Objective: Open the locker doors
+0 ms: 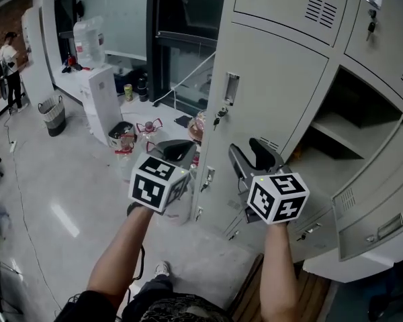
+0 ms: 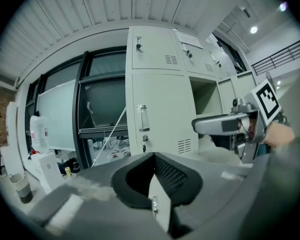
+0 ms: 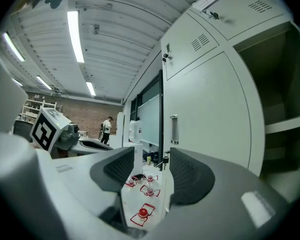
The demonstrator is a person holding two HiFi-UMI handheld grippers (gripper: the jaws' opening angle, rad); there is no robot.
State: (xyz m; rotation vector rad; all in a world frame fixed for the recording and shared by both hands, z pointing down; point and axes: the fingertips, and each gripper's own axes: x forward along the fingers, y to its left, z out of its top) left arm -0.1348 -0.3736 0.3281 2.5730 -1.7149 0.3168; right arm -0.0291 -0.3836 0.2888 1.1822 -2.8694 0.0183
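Observation:
A bank of grey lockers (image 1: 275, 92) fills the right of the head view. One tall door (image 2: 160, 109) is closed, with a clear handle (image 1: 231, 88) and a key (image 1: 218, 117) in its lock. To its right a compartment (image 1: 342, 129) stands open, its door (image 1: 379, 203) swung outward. My left gripper (image 1: 171, 151) hangs shut and empty in front of the lockers' left edge. The right gripper (image 1: 254, 158) is open with nothing between its pads, short of the closed door's lower part. In the right gripper view the handle (image 3: 174, 129) shows above the gripper (image 3: 151, 156).
A water dispenser (image 1: 97, 99) with a big bottle (image 1: 88, 40) stands at the back left. Several red-capped water jugs (image 1: 131, 139) sit on the floor by the lockers' foot. A bin (image 1: 54, 116) and a person (image 1: 9, 66) are far left. Dark glazing (image 1: 181, 39) runs behind.

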